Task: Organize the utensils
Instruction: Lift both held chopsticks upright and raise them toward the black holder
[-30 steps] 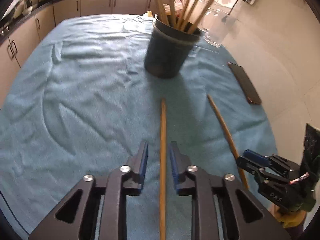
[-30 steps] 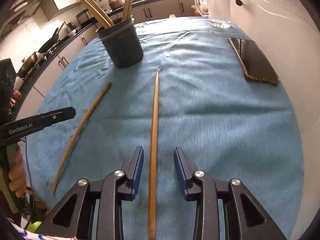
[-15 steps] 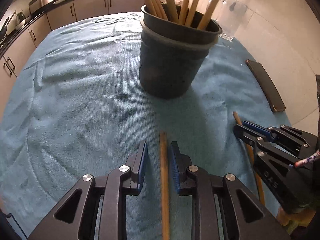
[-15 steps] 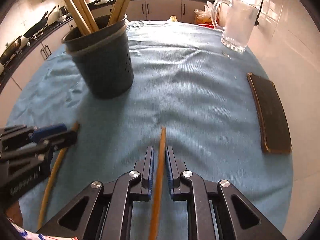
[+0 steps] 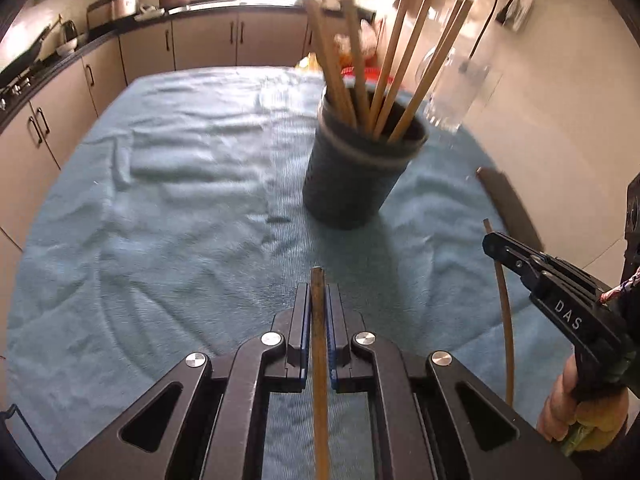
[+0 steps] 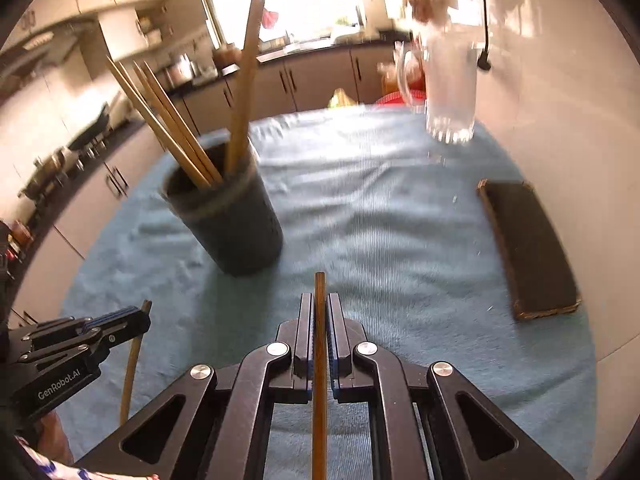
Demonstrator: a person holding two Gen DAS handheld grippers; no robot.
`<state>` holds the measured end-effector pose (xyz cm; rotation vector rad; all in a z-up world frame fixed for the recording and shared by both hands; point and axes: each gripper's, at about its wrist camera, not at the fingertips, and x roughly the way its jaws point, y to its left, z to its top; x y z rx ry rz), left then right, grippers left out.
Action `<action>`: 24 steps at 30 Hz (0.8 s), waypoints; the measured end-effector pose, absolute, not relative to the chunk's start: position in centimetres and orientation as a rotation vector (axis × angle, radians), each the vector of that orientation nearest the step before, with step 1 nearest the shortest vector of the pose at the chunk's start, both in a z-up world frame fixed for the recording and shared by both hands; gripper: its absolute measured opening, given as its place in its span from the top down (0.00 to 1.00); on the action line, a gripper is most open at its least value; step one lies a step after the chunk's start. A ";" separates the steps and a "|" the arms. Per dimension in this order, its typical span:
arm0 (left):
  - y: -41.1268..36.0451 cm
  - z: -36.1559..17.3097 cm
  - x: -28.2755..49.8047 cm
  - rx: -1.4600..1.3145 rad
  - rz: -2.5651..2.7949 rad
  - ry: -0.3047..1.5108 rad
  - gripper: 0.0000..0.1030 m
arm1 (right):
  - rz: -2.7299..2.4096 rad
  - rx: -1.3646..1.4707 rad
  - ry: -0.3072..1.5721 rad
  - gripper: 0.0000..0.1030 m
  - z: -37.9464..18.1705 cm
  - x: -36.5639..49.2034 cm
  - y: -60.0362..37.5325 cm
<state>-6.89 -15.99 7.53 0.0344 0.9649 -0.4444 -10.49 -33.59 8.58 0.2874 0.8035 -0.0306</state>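
Observation:
A dark utensil holder (image 5: 356,176) with several wooden chopsticks stands on the blue cloth; it also shows in the right wrist view (image 6: 230,220). My left gripper (image 5: 318,304) is shut on a wooden chopstick (image 5: 319,360), tip pointing toward the holder. My right gripper (image 6: 319,312) is shut on another wooden chopstick (image 6: 319,380). In the left wrist view the right gripper (image 5: 496,244) appears at the right with its chopstick (image 5: 506,320). In the right wrist view the left gripper (image 6: 136,320) appears at the lower left with its chopstick (image 6: 130,376).
A glass pitcher (image 6: 450,92) stands at the far right by the wall. A dark phone (image 6: 528,248) lies on the blue cloth (image 6: 380,200) at the right. Kitchen cabinets (image 5: 200,44) run behind and to the left.
Both grippers have closed on their chopsticks and lifted them off the cloth. Both views have tilted upward and drawn nearer the holder.

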 end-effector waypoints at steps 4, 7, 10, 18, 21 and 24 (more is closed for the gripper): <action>-15.3 10.0 -8.4 0.009 -0.446 0.894 0.94 | -0.018 0.290 0.716 0.95 11.3 -12.8 -33.1; -14.9 12.0 -10.2 0.008 -0.438 0.819 0.94 | -0.013 0.283 0.655 0.95 13.3 -14.5 -32.9; -14.6 13.5 -11.7 0.015 -0.430 0.757 0.94 | -0.009 0.280 0.599 0.95 14.9 -16.3 -32.4; -13.9 15.6 -14.8 0.030 -0.414 0.675 0.94 | -0.008 0.264 0.515 0.95 17.3 -19.9 -31.6; -13.6 16.2 -15.5 0.024 -0.411 0.658 0.94 | -0.009 0.254 0.489 0.95 18.0 -21.0 -31.3; -13.3 16.7 -16.0 0.017 -0.407 0.640 0.94 | -0.005 0.250 0.473 0.95 18.6 -21.7 -31.2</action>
